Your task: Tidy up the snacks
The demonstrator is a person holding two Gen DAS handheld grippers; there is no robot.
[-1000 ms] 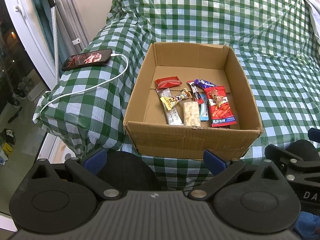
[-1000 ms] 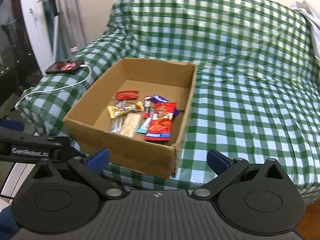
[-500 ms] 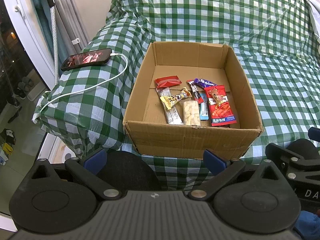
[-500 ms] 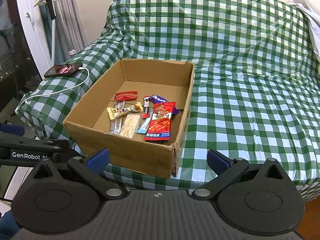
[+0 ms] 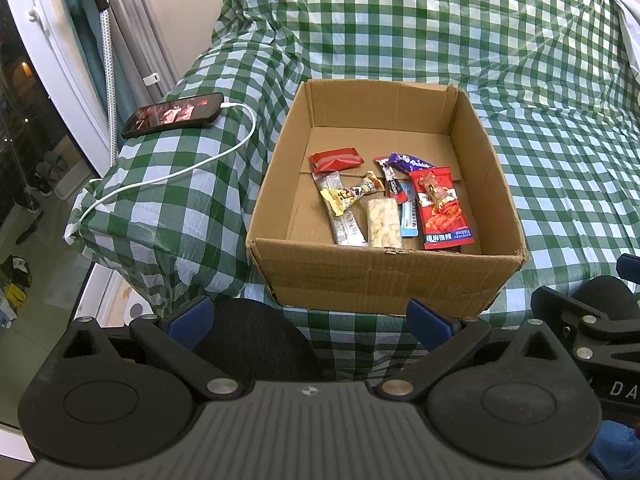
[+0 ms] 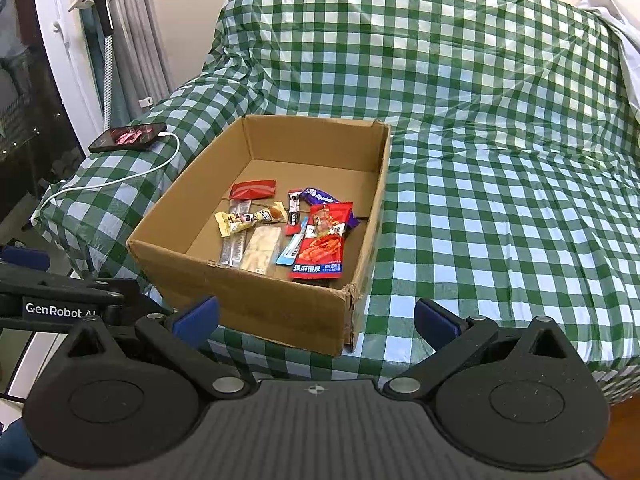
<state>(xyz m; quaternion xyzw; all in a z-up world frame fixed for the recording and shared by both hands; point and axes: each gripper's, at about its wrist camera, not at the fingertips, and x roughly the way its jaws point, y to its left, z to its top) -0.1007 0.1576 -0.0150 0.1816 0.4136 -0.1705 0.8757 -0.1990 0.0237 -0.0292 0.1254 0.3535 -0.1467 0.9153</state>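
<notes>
An open cardboard box (image 5: 372, 276) (image 6: 256, 300) sits on the green checked sofa cover. Inside lie several snack packets: a large red spicy-snack bag (image 5: 442, 208) (image 6: 322, 246), a small red packet (image 5: 335, 159) (image 6: 253, 189), a purple wrapper (image 5: 410, 163) (image 6: 320, 198), a yellow candy wrapper (image 5: 340, 200) (image 6: 236, 220) and a clear pack of pale puffs (image 5: 384, 224) (image 6: 262, 248). My left gripper (image 5: 310, 322) is open and empty, just in front of the box's near wall. My right gripper (image 6: 316, 320) is open and empty at the box's near right corner.
A phone (image 5: 174, 114) (image 6: 128, 136) on a white charging cable (image 5: 168, 176) lies on the sofa arm left of the box. Curtains and a glass door stand at the far left. The sofa seat (image 6: 500, 208) stretches right of the box.
The right gripper has risen slightly and shifted, so the box sits lower and more central in its view. The left gripper has barely moved. Both stay open.
</notes>
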